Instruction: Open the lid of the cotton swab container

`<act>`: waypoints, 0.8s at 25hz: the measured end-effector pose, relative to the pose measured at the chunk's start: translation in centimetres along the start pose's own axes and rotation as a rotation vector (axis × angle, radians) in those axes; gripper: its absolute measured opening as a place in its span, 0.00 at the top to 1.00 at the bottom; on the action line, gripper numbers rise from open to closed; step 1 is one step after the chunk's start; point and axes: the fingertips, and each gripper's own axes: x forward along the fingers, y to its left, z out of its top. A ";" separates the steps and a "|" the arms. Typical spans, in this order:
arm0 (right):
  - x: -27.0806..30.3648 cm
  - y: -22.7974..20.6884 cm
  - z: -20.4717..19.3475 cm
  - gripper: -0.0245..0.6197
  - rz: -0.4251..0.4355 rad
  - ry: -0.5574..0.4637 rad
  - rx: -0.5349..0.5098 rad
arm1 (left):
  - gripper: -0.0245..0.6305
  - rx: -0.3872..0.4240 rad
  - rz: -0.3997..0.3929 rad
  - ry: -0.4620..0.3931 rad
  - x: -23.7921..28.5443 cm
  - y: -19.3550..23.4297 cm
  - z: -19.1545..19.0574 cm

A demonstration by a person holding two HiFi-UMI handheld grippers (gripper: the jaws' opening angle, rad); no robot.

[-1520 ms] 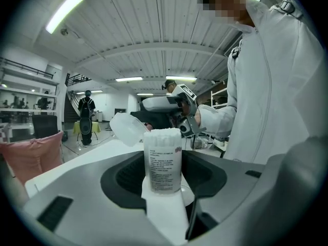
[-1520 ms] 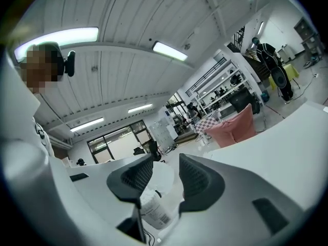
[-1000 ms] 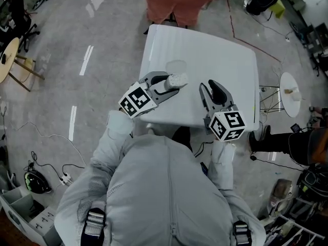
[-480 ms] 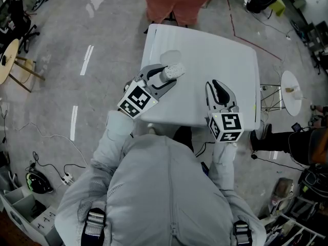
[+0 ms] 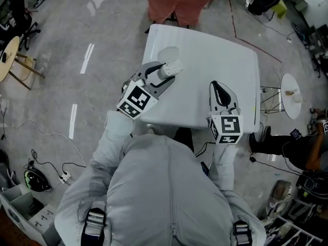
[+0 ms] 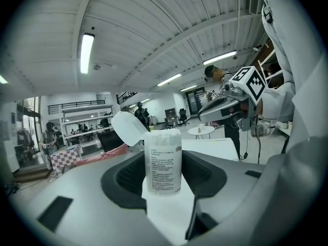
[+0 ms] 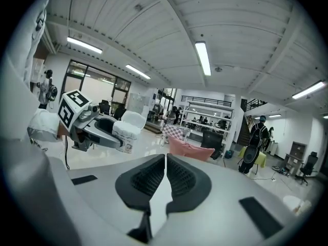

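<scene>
Left gripper view: fingers of the left gripper (image 5: pixel 161 75) clamp the upright cotton swab container (image 6: pixel 163 160) over the desk (image 5: pixel 215 60). Its lid (image 6: pixel 128 128) is flipped back to the left, and white swabs (image 6: pixel 164 136) are packed to the rim. Fingers of the right gripper (image 7: pixel 165 176) have just closed together, with nothing between them.

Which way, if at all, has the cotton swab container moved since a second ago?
Yes. Held in the left claw, the cotton swab container has shifted slightly away from the person, toward the far edge of the table.
</scene>
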 end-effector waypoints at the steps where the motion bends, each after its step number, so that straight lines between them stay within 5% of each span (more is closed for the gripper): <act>1: 0.0 0.0 0.1 0.90 0.004 -0.001 -0.007 | 0.63 0.000 0.007 0.002 0.0 0.1 0.1; 20: -1.6 -0.9 4.0 0.91 0.043 -0.114 0.007 | 0.63 0.044 0.041 -0.072 -0.5 0.0 4.4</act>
